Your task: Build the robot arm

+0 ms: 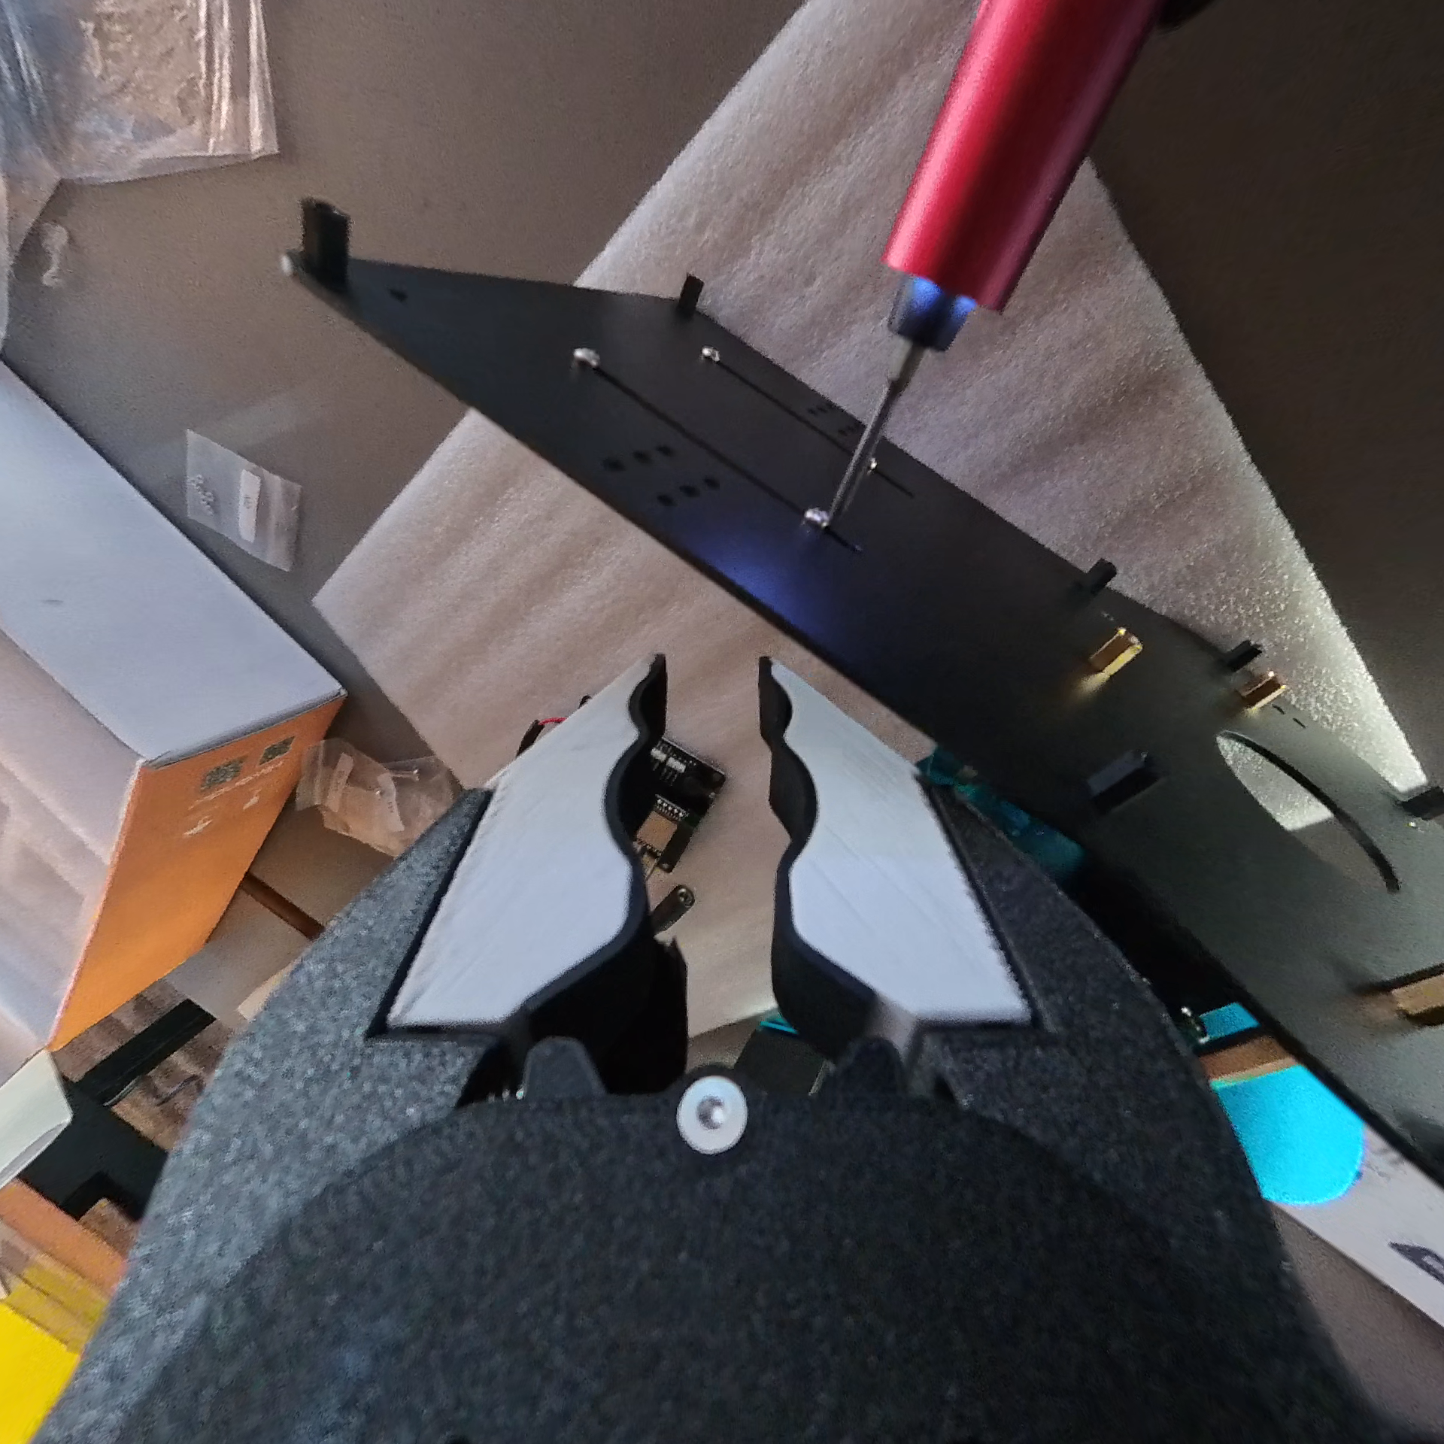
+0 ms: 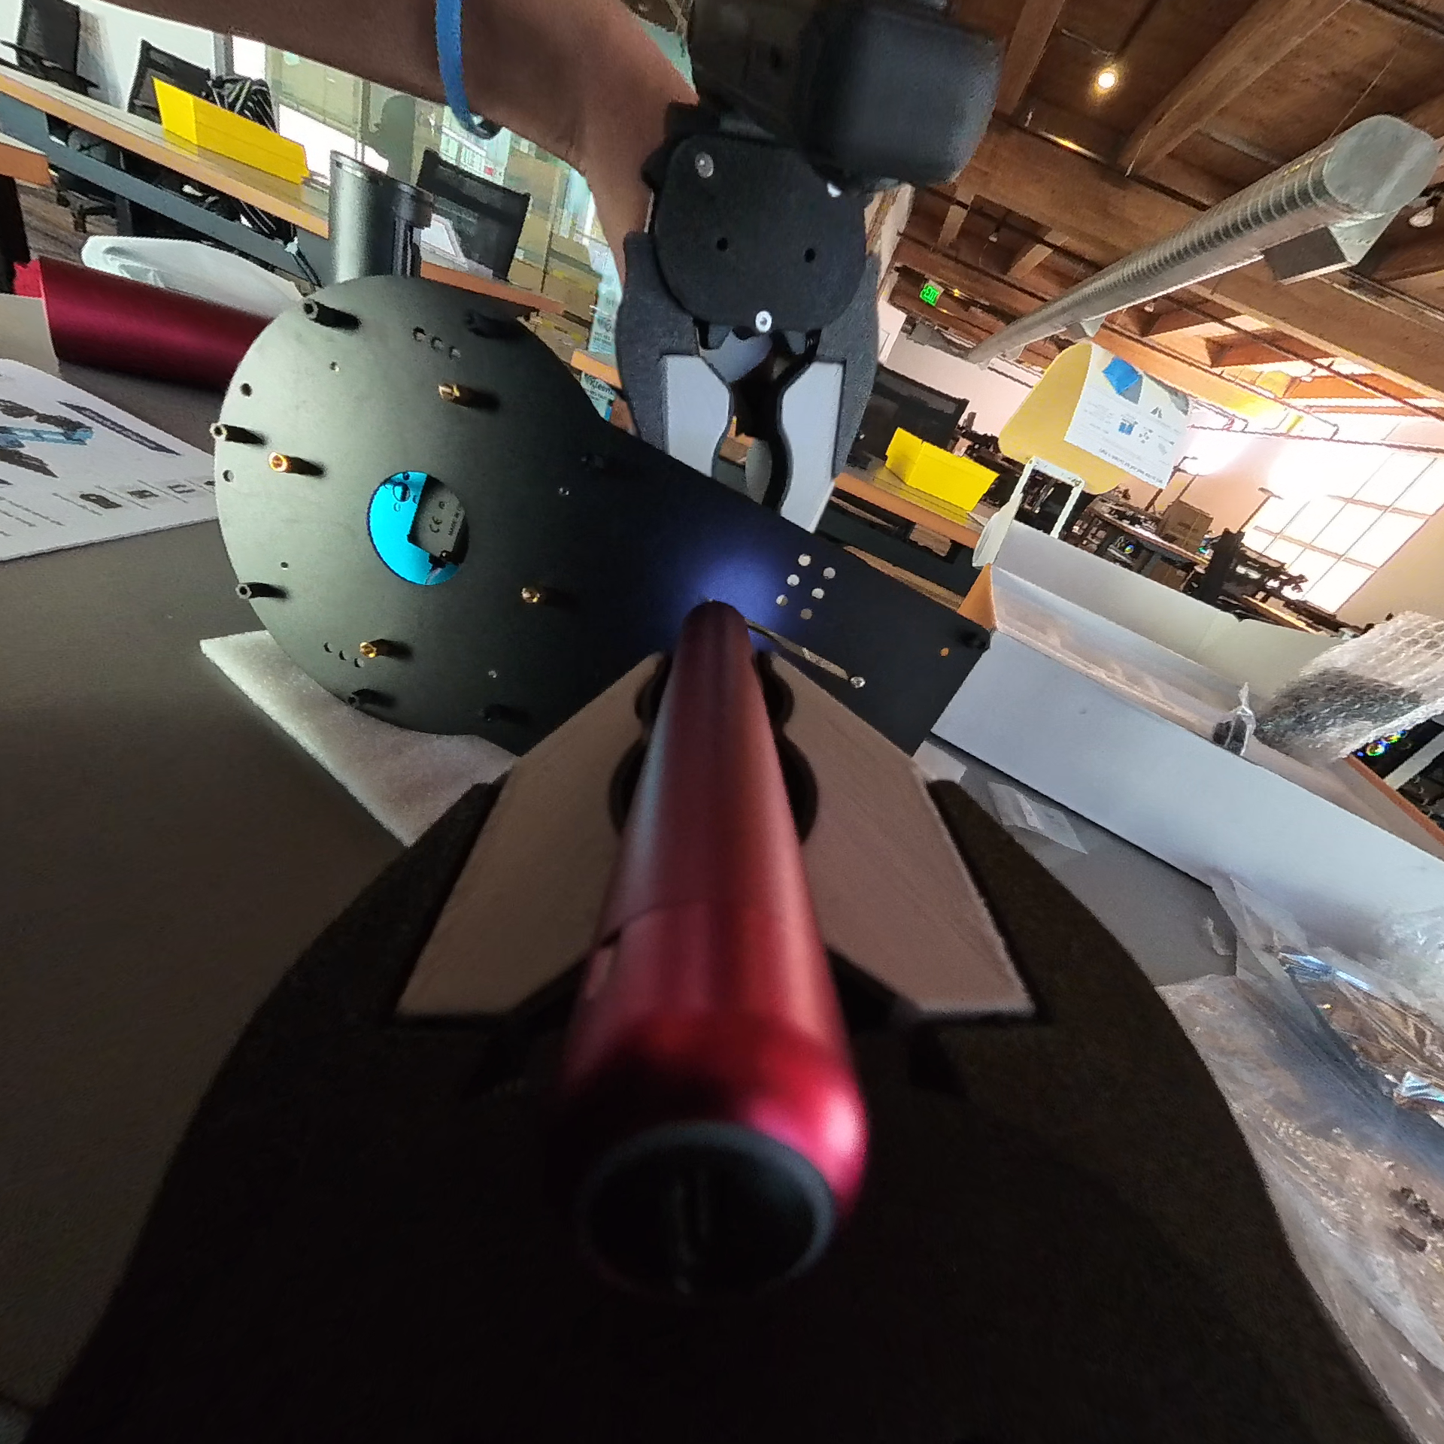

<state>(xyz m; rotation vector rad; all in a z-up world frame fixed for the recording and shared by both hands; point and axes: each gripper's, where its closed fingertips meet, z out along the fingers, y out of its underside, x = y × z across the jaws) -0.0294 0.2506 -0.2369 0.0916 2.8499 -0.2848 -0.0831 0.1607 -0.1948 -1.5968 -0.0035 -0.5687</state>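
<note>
1. Right claw (image 2: 715, 672): both fingers clamped around a red anodised cylindrical electric screwdriver (image 2: 707, 922), tool running straight forward along them.
2. Screwdriver's thin steel bit (image 1: 863, 445) meets a small silver screw (image 1: 815, 516) at the end of a slot in a flat black metal plate with a round end (image 1: 898, 594). Bluish glow (tool's own lamp) on the plate around the tip.
3. Left claw (image 1: 713, 676): fingers spread, nothing between them, hovering just off the plate's near edge, not touching it.
4. Plate lies on a white foam sheet (image 1: 547, 594) on the grey desk (image 1: 484, 156); brass standoffs (image 1: 1113, 650) and black posts stick up from it.
5. Orange-and-white cardboard box (image 1: 156, 750) near the desk's left edge; small clear plastic bags (image 1: 242, 500) beside it.
6. Small black circuit board (image 1: 680, 789) on the foam, under the left claw.
</note>
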